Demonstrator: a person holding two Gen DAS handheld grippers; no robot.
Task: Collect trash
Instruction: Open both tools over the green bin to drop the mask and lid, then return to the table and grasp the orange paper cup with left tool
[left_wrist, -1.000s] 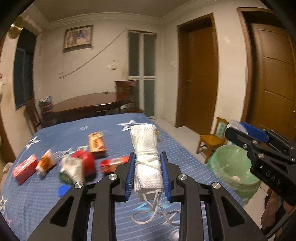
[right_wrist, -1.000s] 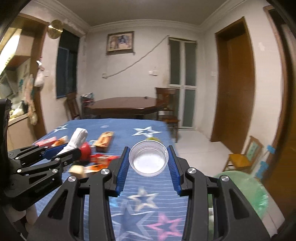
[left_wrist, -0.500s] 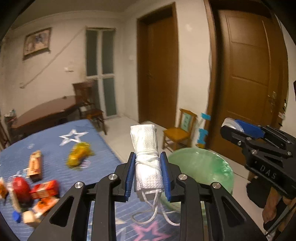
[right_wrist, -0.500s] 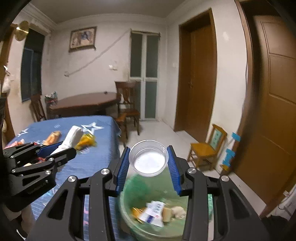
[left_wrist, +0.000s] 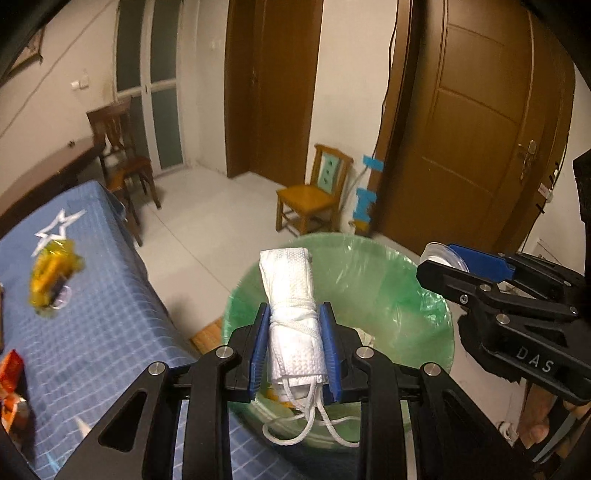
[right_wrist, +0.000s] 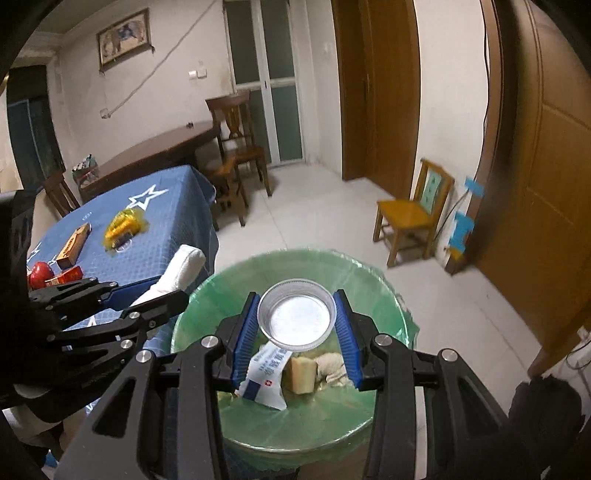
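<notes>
**Two loaded claws over the green-lined bin**

Two wooden doors (left_wrist: 476, 122) fill the far wall, with pale floor tiles running from them toward the desk (right_wrist: 166, 236), which wears a blue cloth printed with white stars. Behind it stands a dark round table (right_wrist: 159, 151) with a dark wooden chair (right_wrist: 236, 140) beside it, and a small yellow wooden chair (left_wrist: 314, 195) sits against the wall near the doors.

Just beside the desk's near corner stands the trash bin (right_wrist: 373, 280), lined with a translucent green bag. Inside it lie a white-and-blue wrapper (right_wrist: 267, 373), a tan block (right_wrist: 301, 374) and a crumpled pale wad (right_wrist: 332, 367).

The left claw (left_wrist: 295, 347) is above the bin's near rim, its blue pads narrowly closed on a rolled white face mask (left_wrist: 291, 310) that stands upright between them, ear loops dangling below. The right claw (right_wrist: 295, 332) hangs over the bin's opening, its pads pressed on either side of a clear plastic cup (right_wrist: 295, 319), whose mouth faces the camera.

Still on the desk are a yellow wrapper (right_wrist: 123, 225), an orange-brown box (right_wrist: 74, 245), a small red-orange packet (right_wrist: 68, 275) and a red round object (right_wrist: 40, 273), all well apart from the bin.
</notes>
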